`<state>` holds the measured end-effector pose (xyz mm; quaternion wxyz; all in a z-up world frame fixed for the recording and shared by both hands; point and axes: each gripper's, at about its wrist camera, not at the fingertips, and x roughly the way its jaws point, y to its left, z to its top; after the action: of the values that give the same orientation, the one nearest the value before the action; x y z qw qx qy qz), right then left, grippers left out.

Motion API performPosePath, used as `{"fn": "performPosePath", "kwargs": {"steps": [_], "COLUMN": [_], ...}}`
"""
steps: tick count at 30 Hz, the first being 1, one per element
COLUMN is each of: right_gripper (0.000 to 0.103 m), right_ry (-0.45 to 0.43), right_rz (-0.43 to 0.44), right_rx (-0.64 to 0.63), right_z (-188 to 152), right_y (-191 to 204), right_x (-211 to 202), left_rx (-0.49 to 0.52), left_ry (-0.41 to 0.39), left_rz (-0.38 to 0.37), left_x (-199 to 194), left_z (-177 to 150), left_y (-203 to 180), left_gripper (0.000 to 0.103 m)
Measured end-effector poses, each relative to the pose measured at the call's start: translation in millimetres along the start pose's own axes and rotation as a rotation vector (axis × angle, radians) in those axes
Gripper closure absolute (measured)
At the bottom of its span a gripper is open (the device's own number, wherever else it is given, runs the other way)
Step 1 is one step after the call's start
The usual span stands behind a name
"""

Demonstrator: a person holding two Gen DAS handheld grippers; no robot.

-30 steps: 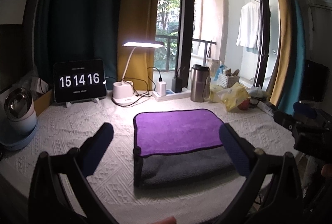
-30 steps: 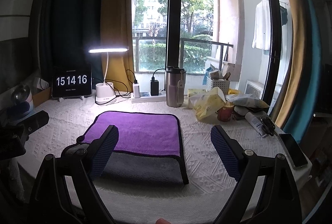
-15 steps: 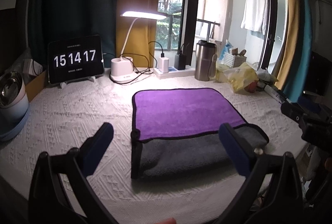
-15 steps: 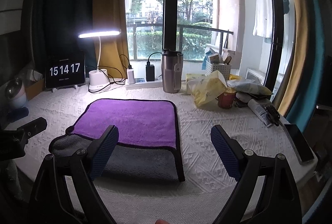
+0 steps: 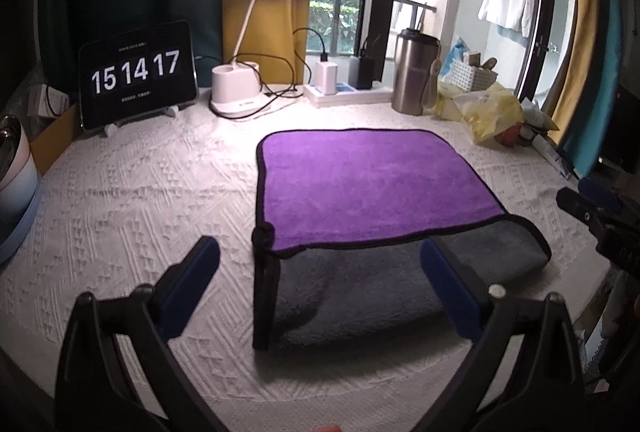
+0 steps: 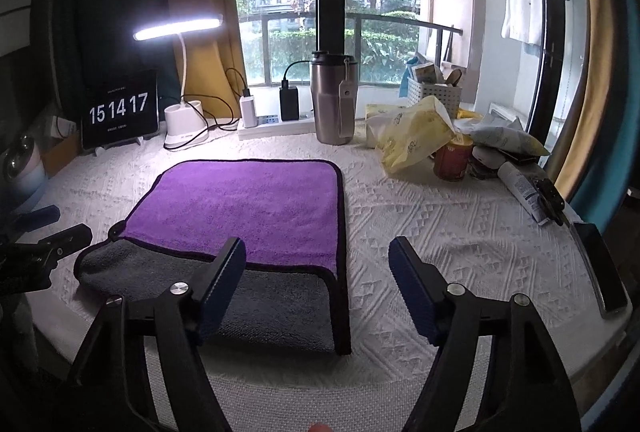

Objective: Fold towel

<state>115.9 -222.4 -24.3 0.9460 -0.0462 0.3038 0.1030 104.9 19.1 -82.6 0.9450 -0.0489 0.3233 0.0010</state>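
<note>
A purple towel with a grey underside and black edging lies flat on the white textured table cover. Its near part shows the grey side. It also shows in the right wrist view. My left gripper is open and empty, above the towel's near left corner. My right gripper is open and empty, above the towel's near right corner. Each gripper's tip shows at the edge of the other's view.
At the back stand a tablet clock, a lit desk lamp, a power strip and a steel tumbler. Yellow bags, a can, a tube and a phone lie at the right.
Both grippers have moved forward and lower toward the towel's near corners. The right gripper's jaws have narrowed somewhat. The towel has not moved.
</note>
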Motion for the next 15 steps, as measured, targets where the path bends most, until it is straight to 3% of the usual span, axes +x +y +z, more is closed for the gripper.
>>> {"fn": "performPosePath", "kwargs": {"steps": [2,9,13,15], "right_gripper": [0.036,0.045,0.047,0.053], "right_ry": [0.023,0.087,0.128,0.149], "right_rz": [0.009,0.024,0.032,0.036], "right_rx": [0.006,0.012,0.011,0.012], "right_z": [-0.9,-5.4,-8.4,-10.1], "right_y": [-4.1,-11.3,-14.0,-14.7], "right_x": [7.9,31.8,44.7,50.3], "left_rx": [0.004,-0.014,-0.019,-0.017], "left_ry": [0.027,0.108,0.146,0.163], "left_rz": [0.004,0.008,0.005,0.004], "left_x": [8.2,31.4,40.6,44.7], "left_z": [0.0,-3.8,-8.1,-9.9], "left_y": [0.6,6.5,8.2,8.3], "left_gripper": [0.009,0.016,0.029,0.033]}}
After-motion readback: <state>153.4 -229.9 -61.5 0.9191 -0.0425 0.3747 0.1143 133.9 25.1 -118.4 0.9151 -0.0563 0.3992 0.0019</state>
